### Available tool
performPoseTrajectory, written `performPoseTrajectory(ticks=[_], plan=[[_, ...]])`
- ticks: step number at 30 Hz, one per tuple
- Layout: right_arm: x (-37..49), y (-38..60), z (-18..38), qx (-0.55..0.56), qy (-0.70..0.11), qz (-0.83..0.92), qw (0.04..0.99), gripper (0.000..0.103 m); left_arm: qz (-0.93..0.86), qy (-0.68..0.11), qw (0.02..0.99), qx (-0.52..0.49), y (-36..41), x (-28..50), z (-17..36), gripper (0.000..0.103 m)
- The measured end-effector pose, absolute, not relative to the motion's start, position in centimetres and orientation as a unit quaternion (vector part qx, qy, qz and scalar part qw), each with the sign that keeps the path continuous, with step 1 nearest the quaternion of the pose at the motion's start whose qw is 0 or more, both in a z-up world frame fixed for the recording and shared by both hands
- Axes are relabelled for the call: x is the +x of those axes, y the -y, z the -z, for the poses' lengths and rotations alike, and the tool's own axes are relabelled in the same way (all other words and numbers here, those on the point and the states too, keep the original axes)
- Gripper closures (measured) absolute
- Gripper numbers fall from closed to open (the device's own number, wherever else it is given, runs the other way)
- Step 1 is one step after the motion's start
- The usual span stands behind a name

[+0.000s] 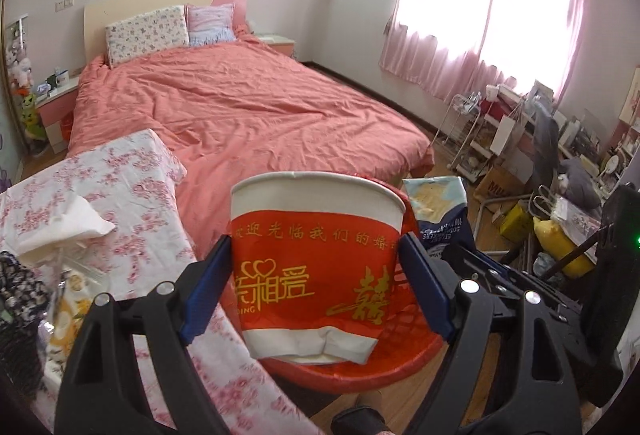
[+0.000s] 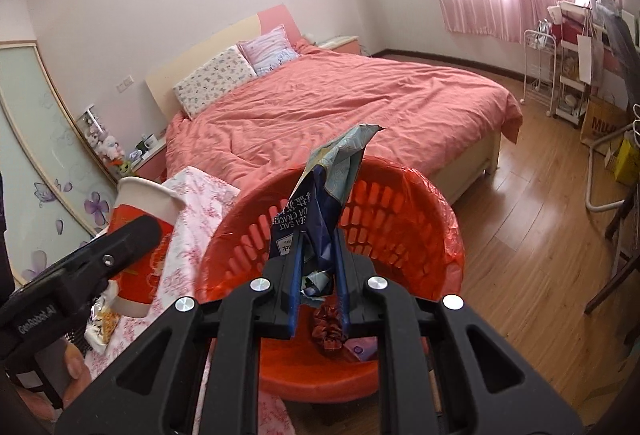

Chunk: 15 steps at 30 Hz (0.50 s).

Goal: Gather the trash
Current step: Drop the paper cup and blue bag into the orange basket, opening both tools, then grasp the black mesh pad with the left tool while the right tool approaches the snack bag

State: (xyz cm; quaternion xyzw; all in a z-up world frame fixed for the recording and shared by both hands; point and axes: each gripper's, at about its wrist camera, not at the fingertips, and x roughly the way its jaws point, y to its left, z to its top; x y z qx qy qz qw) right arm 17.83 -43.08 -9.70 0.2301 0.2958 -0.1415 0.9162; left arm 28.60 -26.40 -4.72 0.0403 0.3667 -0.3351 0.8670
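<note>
My left gripper [image 1: 316, 259] is shut on a red and white paper cup [image 1: 316, 259], its base crumpled, held above the near rim of a red plastic trash basket [image 1: 400, 363]. The cup also shows in the right wrist view [image 2: 144, 235], left of the basket [image 2: 420, 203]. My right gripper [image 2: 318, 263] is shut on a crumpled blue cracker wrapper [image 2: 332, 187], held over the basket's opening. The wrapper also shows in the left wrist view [image 1: 438, 207]. A red scrunchie-like item [image 2: 330, 331] lies inside the basket.
A table with a pink floral cloth [image 1: 132, 195] stands to the left, carrying a crumpled tissue [image 1: 68, 223] and snack packets [image 1: 68, 319]. A bed with a coral cover [image 1: 240, 107] lies beyond. Cluttered shelves, boxes and chairs [image 1: 540, 163] fill the right side on a wooden floor [image 2: 520, 235].
</note>
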Motion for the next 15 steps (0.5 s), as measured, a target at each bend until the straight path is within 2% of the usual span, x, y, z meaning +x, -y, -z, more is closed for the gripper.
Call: performPoseTrajectory(ticks=[1, 3, 4, 8, 15], plan=[[17.9, 43.1, 9.9, 0.227, -0.298, 0.143, 0.916, 0.081, 0.331, -0.371, 0.867, 0.043, 26.7, 29.0, 5.2, 0.021], [18.2, 43.0, 10.2, 0.223, -0.303, 0.143, 0.915, 0.063, 0.323, -0.378, 0.866, 0.049, 27.0, 29.6, 5.9, 0.020], [18.2, 42.8, 10.3, 0.220, -0.305, 0.144, 0.915, 0.061, 0.316, -0.383, 0.867, 0.050, 26.9, 29.9, 6.2, 0.018], [17.5, 42.1, 10.4, 0.216, -0.310, 0.149, 0.914, 0.056, 0.294, -0.389, 0.872, 0.047, 24.5, 30.5, 6.7, 0.017], [17.1, 40.7, 9.6, 0.214, -0.312, 0.138, 0.915, 0.056, 0.247, -0.379, 0.890, 0.063, 19.0, 29.3, 6.2, 0.017]])
